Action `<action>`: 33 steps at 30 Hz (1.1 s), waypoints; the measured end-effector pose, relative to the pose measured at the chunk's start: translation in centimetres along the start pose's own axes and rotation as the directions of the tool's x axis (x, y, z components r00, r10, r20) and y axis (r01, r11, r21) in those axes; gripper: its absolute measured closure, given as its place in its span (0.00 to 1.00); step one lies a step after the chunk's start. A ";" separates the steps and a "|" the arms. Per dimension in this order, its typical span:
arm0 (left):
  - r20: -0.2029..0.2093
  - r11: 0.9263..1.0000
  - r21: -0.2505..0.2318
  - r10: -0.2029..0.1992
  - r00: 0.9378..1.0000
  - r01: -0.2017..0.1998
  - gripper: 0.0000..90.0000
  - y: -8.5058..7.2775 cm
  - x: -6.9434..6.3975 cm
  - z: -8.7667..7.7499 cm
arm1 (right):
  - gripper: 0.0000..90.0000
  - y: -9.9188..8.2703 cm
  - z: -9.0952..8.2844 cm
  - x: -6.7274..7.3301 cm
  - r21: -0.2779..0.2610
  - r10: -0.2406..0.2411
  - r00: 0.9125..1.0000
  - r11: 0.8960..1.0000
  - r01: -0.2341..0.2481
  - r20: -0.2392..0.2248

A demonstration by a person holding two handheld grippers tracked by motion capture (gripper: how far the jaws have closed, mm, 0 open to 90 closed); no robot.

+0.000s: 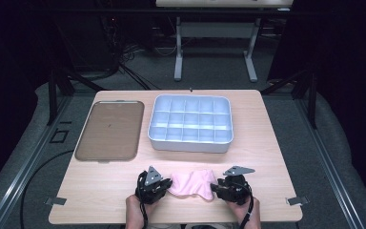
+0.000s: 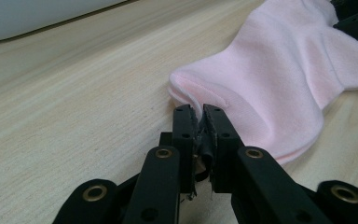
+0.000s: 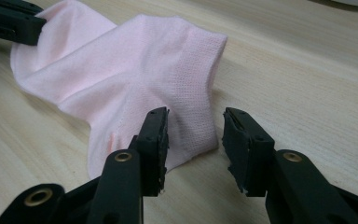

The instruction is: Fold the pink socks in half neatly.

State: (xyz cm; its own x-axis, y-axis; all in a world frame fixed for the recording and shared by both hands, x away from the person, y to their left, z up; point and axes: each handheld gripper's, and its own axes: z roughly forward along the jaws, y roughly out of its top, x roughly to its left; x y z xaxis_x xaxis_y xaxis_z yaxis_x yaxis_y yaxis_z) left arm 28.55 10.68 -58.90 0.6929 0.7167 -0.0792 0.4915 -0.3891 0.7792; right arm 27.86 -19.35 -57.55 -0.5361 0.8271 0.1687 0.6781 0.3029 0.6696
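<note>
Pink sock (image 1: 191, 184) at six o'clock on the table (image 1: 271, 157), toe pinched tight by left gripper (image 2: 200, 114). Right gripper (image 3: 195, 122), jaws half-wide astride the cuff corner: best to close squarely, then lift both ends level.

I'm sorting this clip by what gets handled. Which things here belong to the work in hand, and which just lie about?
In the work:
- pink sock
- left claw, shut on the sock's toe end
- right claw, open around the cuff

Lying about:
- white divided box
- brown tray
</note>
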 end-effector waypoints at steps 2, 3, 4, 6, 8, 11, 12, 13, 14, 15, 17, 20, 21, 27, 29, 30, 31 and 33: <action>0.001 1.000 0.002 0.003 1.000 -0.003 0.93 0.0 -0.1 0.0 | 0.66 0.0 0.2 0.4 -0.002 -0.033 0.999 0.999 0.033 0.025; -0.006 1.000 0.001 0.004 1.000 -0.004 0.93 0.0 -0.2 0.0 | 0.66 0.1 0.3 0.6 0.002 -0.061 0.997 0.998 0.061 0.045; -0.007 1.000 0.001 0.007 1.000 -0.007 0.93 0.0 -0.2 0.0 | 0.66 0.1 0.3 1.0 0.007 -0.079 0.995 0.997 0.079 0.062; -0.015 1.000 0.002 0.024 1.000 -0.024 0.93 0.0 -0.3 0.0 | 0.69 0.2 0.5 1.4 0.017 -0.135 0.987 0.991 0.133 0.087; -0.023 0.999 0.002 0.035 0.999 -0.035 0.93 0.0 -0.5 0.0 | 0.73 0.2 0.6 1.4 0.011 -0.147 0.987 0.989 0.146 0.071; -0.029 0.999 0.002 0.048 0.998 -0.048 0.94 0.0 -0.5 -0.1 | 0.82 0.0 0.6 1.4 -0.006 -0.149 0.988 0.989 0.150 0.050; -0.029 0.999 0.000 0.042 0.999 -0.042 0.94 0.0 -0.5 -0.1 | 0.86 0.0 0.6 1.4 -0.008 -0.146 0.988 0.989 0.146 0.043; -0.023 0.999 -0.004 0.033 0.999 -0.033 0.94 -0.1 -0.4 -0.1 | 0.89 -0.1 0.6 1.5 -0.011 -0.141 0.989 0.990 0.142 0.035; -0.018 1.000 -0.007 0.028 0.999 -0.028 0.94 -0.1 -0.3 -0.1 | 0.90 -0.1 0.6 1.4 -0.011 -0.138 0.990 0.990 0.139 0.029; -0.016 1.000 -0.009 0.022 1.000 -0.023 0.95 -0.1 -0.3 -0.1 | 0.91 -0.1 0.6 1.4 -0.011 -0.134 0.991 0.991 0.134 0.025; -0.014 1.000 -0.015 0.019 1.000 -0.019 0.95 -0.1 -0.2 -0.2 | 0.92 -0.1 0.6 1.2 -0.014 -0.119 0.993 0.993 0.119 0.012; 0.001 1.000 -0.031 -0.003 1.000 0.003 0.95 -0.2 0.0 -0.4 | 0.93 -0.2 0.3 0.8 -0.015 -0.086 0.996 0.996 0.086 -0.002; 0.007 0.999 -0.032 -0.006 1.000 0.006 0.95 -0.2 0.1 -0.4 | 0.93 -0.3 0.1 0.5 -0.008 -0.067 0.998 0.998 0.067 0.005; 0.043 0.997 -0.056 -0.048 0.998 0.050 0.95 -0.3 0.4 -0.5 | 0.93 -0.7 -1.1 -0.3 -0.023 -0.008 1.000 1.000 0.008 -0.010; 0.048 0.997 -0.056 -0.049 0.998 0.052 0.95 -0.2 0.4 -0.5 | 0.93 -0.6 -1.4 -0.4 -0.029 -0.003 1.000 1.000 0.002 -0.013; 0.056 0.997 -0.058 -0.049 0.997 0.052 0.95 -0.1 0.3 -0.4 | 0.93 -0.5 -1.6 -0.4 -0.030 0.001 1.000 1.000 -0.001 -0.016; 0.057 0.996 -0.062 -0.053 0.997 0.057 0.95 -0.1 0.3 -0.4 | 0.93 -0.4 -1.8 -0.5 -0.036 0.010 1.000 0.999 -0.011 -0.011; 0.056 0.996 -0.073 -0.055 0.997 0.059 0.95 -0.1 0.2 -0.4 | 0.92 -0.2 -2.0 -0.7 -0.030 0.012 1.000 0.999 -0.013 -0.024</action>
State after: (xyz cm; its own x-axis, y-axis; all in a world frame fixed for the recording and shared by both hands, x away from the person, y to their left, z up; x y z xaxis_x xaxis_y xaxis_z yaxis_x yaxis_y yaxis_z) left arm 28.40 11.13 -58.76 0.6929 0.7039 -0.1565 0.4919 -0.3028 0.8163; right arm 27.09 -20.89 -56.38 -0.5397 0.8191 0.1942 0.6698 0.2781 0.6885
